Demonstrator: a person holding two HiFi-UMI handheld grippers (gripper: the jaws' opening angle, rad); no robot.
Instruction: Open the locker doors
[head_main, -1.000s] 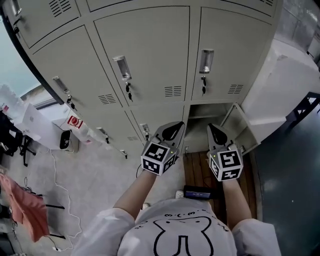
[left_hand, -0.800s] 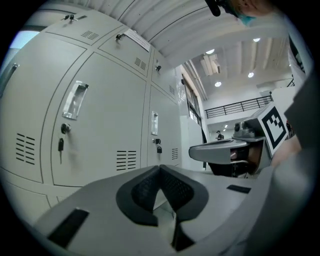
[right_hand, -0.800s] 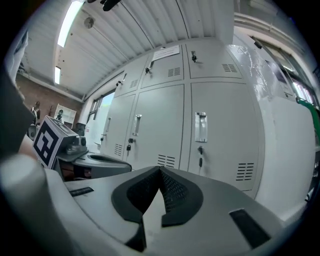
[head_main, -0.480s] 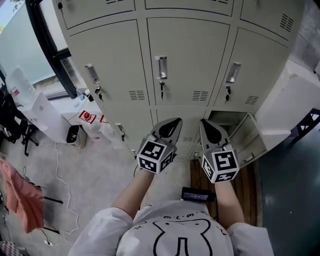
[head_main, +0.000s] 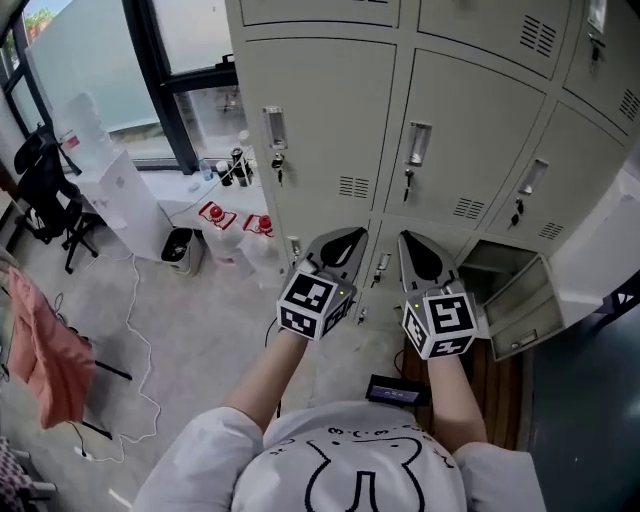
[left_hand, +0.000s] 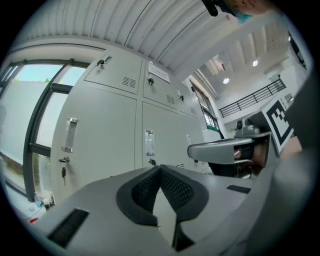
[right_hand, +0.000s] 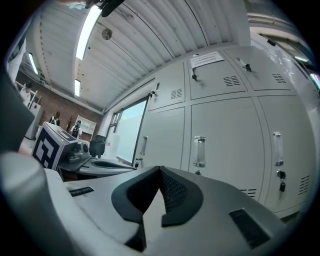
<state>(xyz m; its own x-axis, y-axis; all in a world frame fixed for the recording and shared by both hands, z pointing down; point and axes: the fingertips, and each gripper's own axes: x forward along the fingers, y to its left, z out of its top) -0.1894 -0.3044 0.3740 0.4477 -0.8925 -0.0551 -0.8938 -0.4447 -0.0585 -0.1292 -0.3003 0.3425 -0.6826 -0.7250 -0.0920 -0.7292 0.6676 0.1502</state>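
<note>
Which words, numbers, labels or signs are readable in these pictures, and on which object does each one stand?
No text can be read with certainty.
Paper notice on an upper locker door: print too small to read.
Red-labelled containers on the floor by the window: labels blurred, unreadable.
Marker cubes: black-and-white square patterns only, no letters or numbers.

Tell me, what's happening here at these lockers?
A person faces a bank of lockers with a gripper in each hand. The left gripper and right gripper are both shut and empty, held short of the doors and touching nothing. One bottom door at the right hangs open. The other doors in view are closed, and several have keys in their locks.
</note>
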